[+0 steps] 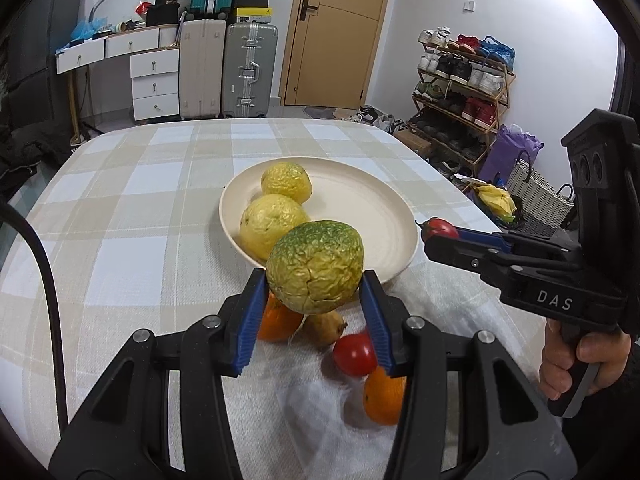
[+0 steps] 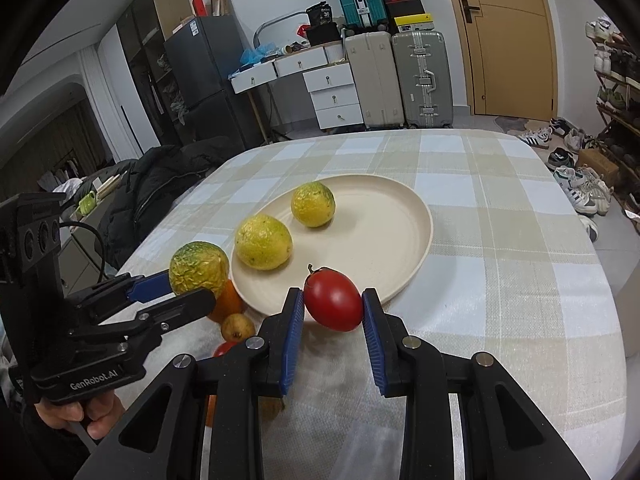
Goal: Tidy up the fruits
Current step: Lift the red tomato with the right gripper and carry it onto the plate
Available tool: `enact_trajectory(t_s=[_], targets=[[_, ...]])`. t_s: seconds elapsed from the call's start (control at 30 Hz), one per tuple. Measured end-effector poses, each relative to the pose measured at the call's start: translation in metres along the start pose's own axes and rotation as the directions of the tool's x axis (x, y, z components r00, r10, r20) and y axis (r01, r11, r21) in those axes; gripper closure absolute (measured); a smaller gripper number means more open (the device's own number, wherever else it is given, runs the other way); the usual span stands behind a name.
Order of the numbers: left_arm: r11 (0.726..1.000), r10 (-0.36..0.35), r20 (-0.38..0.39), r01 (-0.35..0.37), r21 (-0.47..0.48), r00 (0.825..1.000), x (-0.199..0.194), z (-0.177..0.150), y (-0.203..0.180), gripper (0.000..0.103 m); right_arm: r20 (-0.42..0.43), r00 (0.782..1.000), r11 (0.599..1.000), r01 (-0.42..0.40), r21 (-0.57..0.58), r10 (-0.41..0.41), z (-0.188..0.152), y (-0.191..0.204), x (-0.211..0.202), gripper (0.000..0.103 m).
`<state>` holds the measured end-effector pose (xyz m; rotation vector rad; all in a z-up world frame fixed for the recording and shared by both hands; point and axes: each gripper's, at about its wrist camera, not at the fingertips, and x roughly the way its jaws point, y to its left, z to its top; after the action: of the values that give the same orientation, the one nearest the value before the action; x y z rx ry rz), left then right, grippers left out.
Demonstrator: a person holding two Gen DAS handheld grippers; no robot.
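My left gripper [image 1: 316, 284] is shut on a wrinkled green-yellow fruit [image 1: 315, 266] and holds it above the table at the near rim of the cream plate [image 1: 372, 208]. It also shows in the right wrist view [image 2: 199, 268]. My right gripper [image 2: 330, 306] is shut on a red tomato [image 2: 333, 299] at the plate's [image 2: 392, 220] near rim; the tomato shows in the left wrist view [image 1: 438, 229]. Two yellow wrinkled fruits [image 1: 286, 182] [image 1: 272, 226] lie on the plate.
On a white cloth [image 1: 304, 400] below the left gripper lie two oranges [image 1: 276, 322] [image 1: 383, 396], a small brown pear [image 1: 325, 326] and a second tomato [image 1: 354, 354]. The checked tablecloth [image 1: 140, 208] covers the table. Suitcases, drawers and a shoe rack stand behind.
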<state>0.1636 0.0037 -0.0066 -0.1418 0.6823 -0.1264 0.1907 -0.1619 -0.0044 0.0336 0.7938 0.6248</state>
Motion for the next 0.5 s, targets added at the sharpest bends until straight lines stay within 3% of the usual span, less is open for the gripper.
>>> enact_trajectory(t_s=[0.5], targets=[[0.999, 0.027, -0.031, -0.027, 0.023, 0.999, 0.04, 0.019, -0.002, 0.059, -0.038, 0.999, 0.999, 0.021, 0.032, -0.02, 0.015, -0.01, 0.022, 0.073]])
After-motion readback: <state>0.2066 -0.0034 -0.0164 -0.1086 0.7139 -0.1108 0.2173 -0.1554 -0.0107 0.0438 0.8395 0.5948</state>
